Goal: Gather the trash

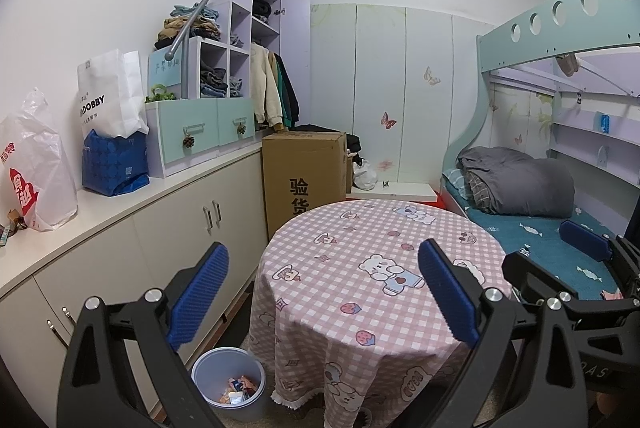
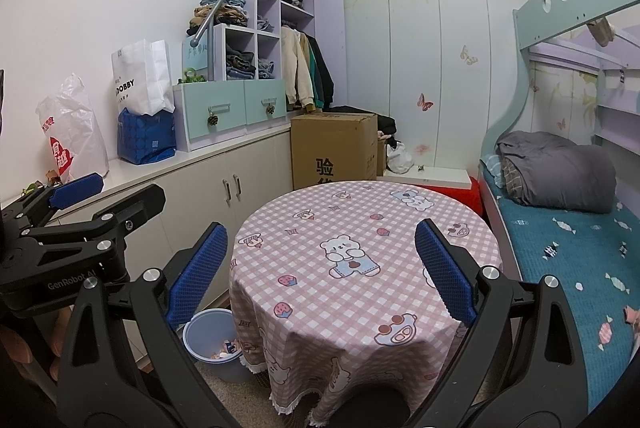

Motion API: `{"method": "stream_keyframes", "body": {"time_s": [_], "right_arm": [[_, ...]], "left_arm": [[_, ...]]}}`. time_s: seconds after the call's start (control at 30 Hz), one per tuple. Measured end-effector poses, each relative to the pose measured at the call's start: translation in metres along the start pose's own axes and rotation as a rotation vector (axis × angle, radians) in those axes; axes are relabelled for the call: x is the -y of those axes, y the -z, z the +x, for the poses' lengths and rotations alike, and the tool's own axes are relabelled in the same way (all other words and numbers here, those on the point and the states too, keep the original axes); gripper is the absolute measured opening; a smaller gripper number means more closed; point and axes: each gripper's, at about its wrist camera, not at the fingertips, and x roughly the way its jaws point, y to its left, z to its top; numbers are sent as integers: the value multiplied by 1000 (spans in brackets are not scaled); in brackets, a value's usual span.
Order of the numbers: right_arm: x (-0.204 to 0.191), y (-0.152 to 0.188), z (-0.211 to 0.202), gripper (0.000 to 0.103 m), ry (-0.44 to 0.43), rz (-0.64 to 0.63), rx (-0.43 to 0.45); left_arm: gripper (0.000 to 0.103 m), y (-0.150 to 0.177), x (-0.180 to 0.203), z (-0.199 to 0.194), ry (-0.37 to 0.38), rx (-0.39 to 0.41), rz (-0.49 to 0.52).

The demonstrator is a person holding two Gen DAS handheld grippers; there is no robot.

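Note:
A grey-blue trash bin (image 1: 230, 384) stands on the floor left of the round table (image 1: 360, 240), with several colourful wrappers inside; it also shows in the right wrist view (image 2: 212, 342). The table (image 2: 360, 228) has a pink checked cloth with bear prints. My left gripper (image 1: 324, 292) is open and empty, held above the table's near edge. My right gripper (image 2: 320, 272) is open and empty, also above the table's near side. In the left wrist view the right gripper's blue pad (image 1: 586, 240) shows at the right; in the right wrist view the left gripper (image 2: 76, 187) shows at the left.
A long white cabinet counter (image 1: 120, 203) runs along the left wall with plastic and paper bags (image 1: 36, 163) and a drawer unit (image 1: 200, 131). A cardboard box (image 1: 304, 171) stands behind the table. A bunk bed (image 1: 540, 228) with a grey quilt is at the right.

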Motion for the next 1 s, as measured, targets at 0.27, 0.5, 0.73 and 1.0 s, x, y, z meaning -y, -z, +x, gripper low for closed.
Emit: {"method": "stream_keyframes", "body": {"time_s": [0.27, 0.5, 0.73, 1.0], "right_arm": [[5, 3, 10, 93, -2, 11, -11], [11, 0, 26, 93, -8, 19, -29], [26, 0, 50, 93, -1, 37, -51], [59, 8, 94, 93, 22, 89, -109]], "left_arm": [[94, -1, 3, 5, -5, -6, 11], [94, -4, 4, 20, -11, -26, 21], [94, -5, 12, 45, -11, -58, 38], [94, -2, 35, 98, -12, -140, 72]]}}
